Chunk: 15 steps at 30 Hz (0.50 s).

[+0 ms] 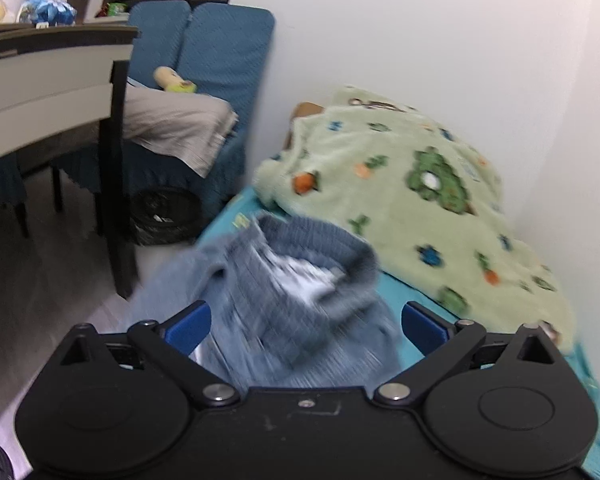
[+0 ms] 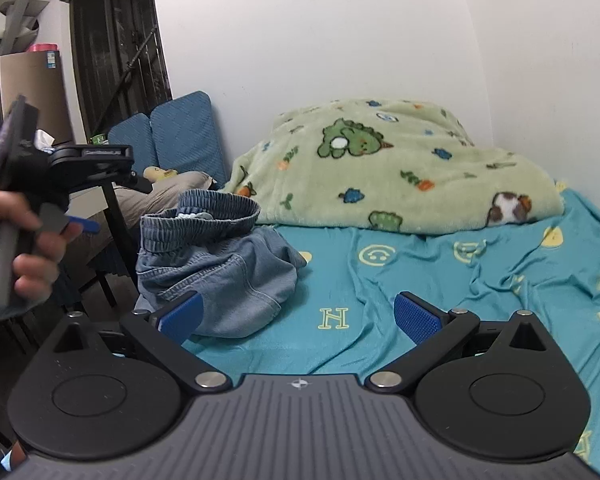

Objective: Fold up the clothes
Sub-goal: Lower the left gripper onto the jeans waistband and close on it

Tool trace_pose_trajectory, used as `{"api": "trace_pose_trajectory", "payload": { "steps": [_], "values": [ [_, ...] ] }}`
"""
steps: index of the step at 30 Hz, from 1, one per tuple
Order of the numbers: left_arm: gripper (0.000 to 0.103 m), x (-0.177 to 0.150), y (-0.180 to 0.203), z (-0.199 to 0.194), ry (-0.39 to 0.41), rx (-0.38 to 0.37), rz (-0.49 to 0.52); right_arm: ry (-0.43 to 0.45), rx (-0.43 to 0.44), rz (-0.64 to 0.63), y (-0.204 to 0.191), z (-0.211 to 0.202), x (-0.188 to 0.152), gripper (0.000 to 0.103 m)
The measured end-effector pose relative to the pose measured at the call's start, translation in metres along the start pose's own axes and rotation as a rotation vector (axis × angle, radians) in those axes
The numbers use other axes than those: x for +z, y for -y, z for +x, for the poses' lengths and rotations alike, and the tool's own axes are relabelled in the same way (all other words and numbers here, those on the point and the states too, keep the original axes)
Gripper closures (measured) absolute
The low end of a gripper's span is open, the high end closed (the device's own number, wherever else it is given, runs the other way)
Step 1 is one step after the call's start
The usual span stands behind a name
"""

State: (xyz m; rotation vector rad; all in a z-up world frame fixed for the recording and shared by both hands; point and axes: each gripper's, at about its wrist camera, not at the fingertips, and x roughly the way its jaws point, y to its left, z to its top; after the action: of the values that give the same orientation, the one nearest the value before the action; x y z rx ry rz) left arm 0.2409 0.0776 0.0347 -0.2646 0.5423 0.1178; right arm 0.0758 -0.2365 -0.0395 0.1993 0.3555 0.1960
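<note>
A pair of small blue denim shorts with an elastic waistband (image 2: 216, 264) lies crumpled at the left edge of the bed. In the left wrist view the shorts (image 1: 284, 304) are blurred and lie just ahead of and between the fingers. My left gripper (image 1: 306, 322) is open, its blue pads on either side of the cloth, not closed on it. My right gripper (image 2: 298, 316) is open and empty, low over the turquoise sheet (image 2: 460, 288), with the shorts by its left finger. The left gripper's body (image 2: 40, 184) and the hand holding it show at the far left.
A green fleece blanket with dinosaur prints (image 2: 400, 168) is heaped at the back of the bed against the white wall. Left of the bed stand a table (image 1: 48, 80) with dark legs, blue padded chairs (image 1: 220, 52) with a beige cloth, and a dark bin on the floor.
</note>
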Motion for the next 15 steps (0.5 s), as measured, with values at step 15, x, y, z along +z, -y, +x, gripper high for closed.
{"api": "trace_pose_trajectory", "payload": {
  "steps": [15],
  "values": [
    [0.017,0.06,-0.027,0.138,-0.106,0.204,0.114,-0.124,0.029,0.08,0.018,0.054,-0.017,0.0]
  ]
}}
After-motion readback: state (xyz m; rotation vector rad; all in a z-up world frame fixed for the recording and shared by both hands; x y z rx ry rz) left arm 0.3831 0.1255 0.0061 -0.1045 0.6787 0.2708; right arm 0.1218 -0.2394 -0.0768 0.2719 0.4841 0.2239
